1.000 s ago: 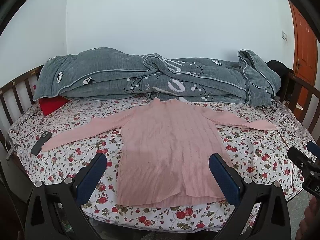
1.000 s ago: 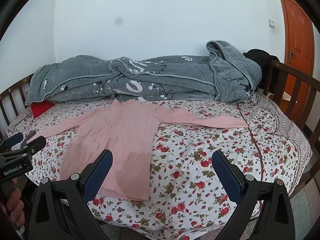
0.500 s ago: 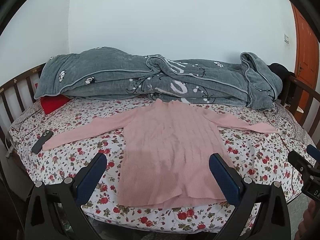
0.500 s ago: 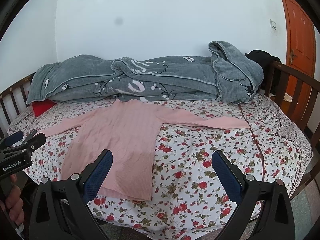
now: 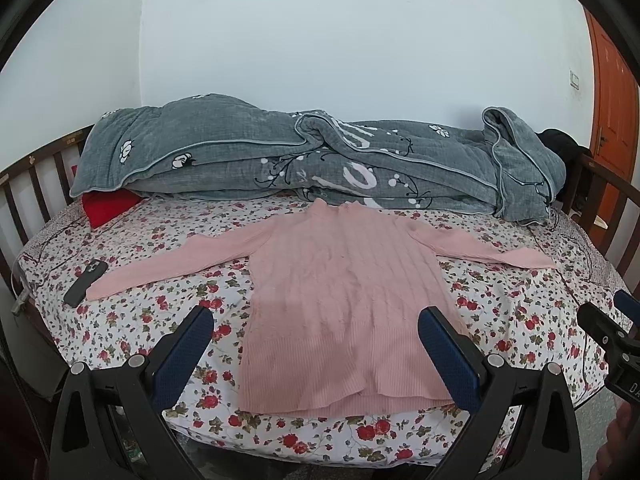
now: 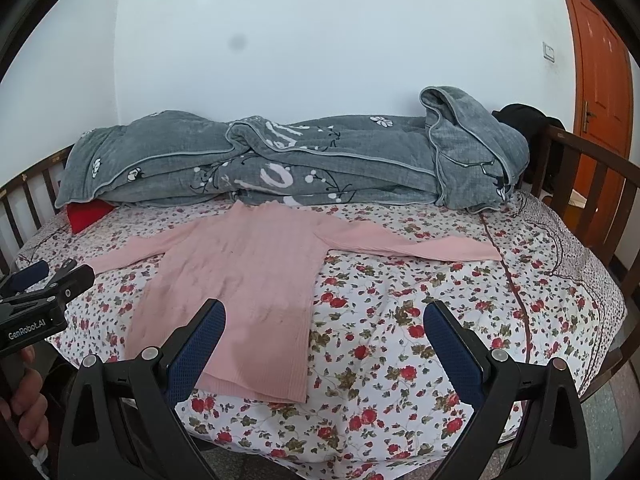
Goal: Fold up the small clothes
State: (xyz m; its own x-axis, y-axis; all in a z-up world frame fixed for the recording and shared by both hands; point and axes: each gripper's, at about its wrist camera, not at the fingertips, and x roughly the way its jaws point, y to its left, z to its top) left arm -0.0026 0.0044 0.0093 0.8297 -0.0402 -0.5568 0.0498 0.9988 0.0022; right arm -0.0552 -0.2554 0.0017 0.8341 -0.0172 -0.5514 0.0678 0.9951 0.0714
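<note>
No fold is made yet: the pink sweater (image 5: 340,296) lies flat on the bed (image 5: 520,320), sleeves spread toward 9 and 3 o'clock, hem nearest me. Everything is left to do. My left hand-held gripper (image 5: 312,344) and right hand-held gripper (image 6: 324,340) hover with fingers apart, empty. At 12 o'clock lies a grey quilt (image 5: 320,160); a phone (image 5: 85,282) sits at 9. I see no containers.

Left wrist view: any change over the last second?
The left gripper has risen and backed off a little, so the pink sweater sits lower in view; the right gripper barely shifted. Both stay open, holding nothing. The sweater still lies flat, sleeves spread, on the bed; the phone is unmoved.
</note>
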